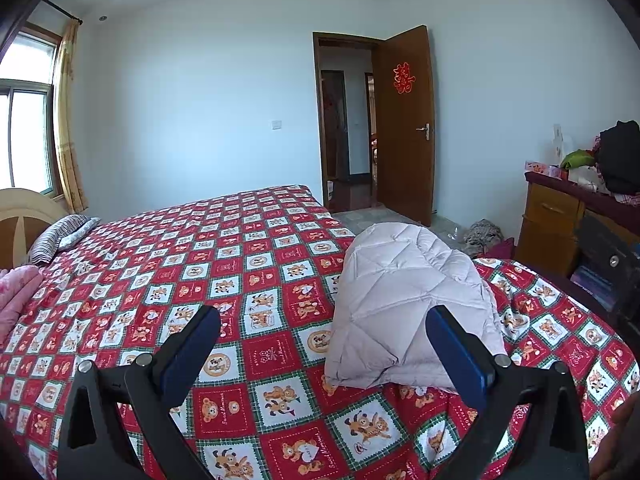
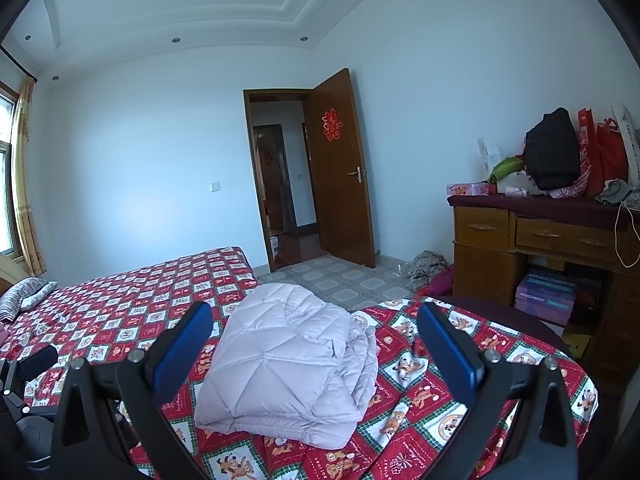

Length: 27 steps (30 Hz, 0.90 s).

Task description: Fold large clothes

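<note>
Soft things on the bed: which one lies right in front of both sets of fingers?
The folded pale lilac quilted coat; the striped pillow and pink bedding lie far off by the headboard.

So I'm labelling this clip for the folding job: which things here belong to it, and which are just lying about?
Part of the job:
quilted jacket, folded on the bedspread
left gripper, open
right gripper, open

Lying about:
striped pillow
pink fabric
black bag
shoeboxes
clothes on the floor
</note>
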Tool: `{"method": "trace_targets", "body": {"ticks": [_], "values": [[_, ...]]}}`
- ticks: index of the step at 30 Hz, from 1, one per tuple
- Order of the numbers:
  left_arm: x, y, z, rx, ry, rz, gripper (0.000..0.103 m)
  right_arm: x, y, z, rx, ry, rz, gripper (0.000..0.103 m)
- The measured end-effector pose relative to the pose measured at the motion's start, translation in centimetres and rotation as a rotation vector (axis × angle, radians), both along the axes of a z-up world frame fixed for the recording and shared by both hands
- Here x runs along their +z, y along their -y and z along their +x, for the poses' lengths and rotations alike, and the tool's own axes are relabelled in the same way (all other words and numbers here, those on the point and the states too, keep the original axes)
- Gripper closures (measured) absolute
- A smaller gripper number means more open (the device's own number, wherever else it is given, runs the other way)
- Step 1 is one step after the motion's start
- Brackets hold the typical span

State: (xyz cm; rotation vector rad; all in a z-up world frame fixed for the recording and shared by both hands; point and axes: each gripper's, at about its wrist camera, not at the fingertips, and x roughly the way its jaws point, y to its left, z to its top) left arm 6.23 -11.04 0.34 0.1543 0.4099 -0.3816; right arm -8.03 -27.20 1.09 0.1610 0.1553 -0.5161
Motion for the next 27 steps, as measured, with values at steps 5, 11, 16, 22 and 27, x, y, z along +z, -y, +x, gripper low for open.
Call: {"method": "trace_targets", "body": {"ticks": [5, 11, 16, 22, 27], "values": [[-0.1, 0.2, 0.3, 0.030, 0.025, 0.031, 0.001, 0.0, 0.1, -0.1, -0.012, 0.010, -0.002, 0.000], [0.2, 0.4, 0.3, 0.043, 0.072, 0.049, 0.001, -0.3, 0.4, 0.4, -0.017, -0.004, 0.006, 0.000], [0.0, 0.6, 1.0, -0.002, 0.036, 0.023, 0.001, -0.4, 0.6, 0.4, -0.026, -0.006, 0.016, 0.000], [-0.2, 0.3, 1.1, -0.033, 0.025, 0.005, 0.001, -0.5, 0.7, 0.5, -0.021, -0.016, 0.025, 0.000], [-0.1, -0.3, 1.7, -0.024, 0.006, 0.000, 0.001, -0.6, 0.6, 0.7, -0.019, -0.025, 0.023, 0.000]]}}
